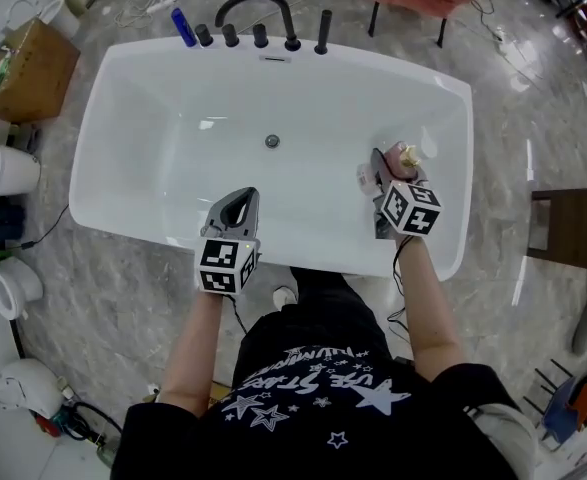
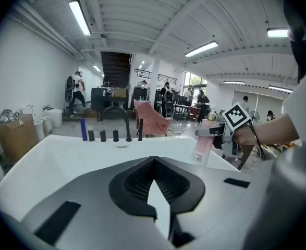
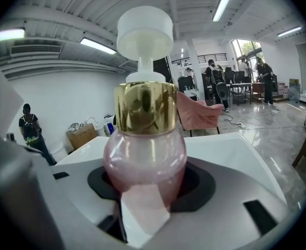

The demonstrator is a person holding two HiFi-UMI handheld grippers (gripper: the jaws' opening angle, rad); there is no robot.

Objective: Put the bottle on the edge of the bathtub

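Clamping pink bottle (image 3: 145, 158), right gripper (image 1: 381, 174) seemingly above bathtub (image 1: 123, 98) interior, left gripper (image 1: 241, 202) jaws together, empty

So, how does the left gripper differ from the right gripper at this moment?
The right gripper is shut on a pink bottle with a gold collar. The left gripper holds nothing, and its fingers meet at the tips. The right gripper is near the right wall of the bathtub, while the left gripper is near the front rim. Both point over the inside of the bathtub.
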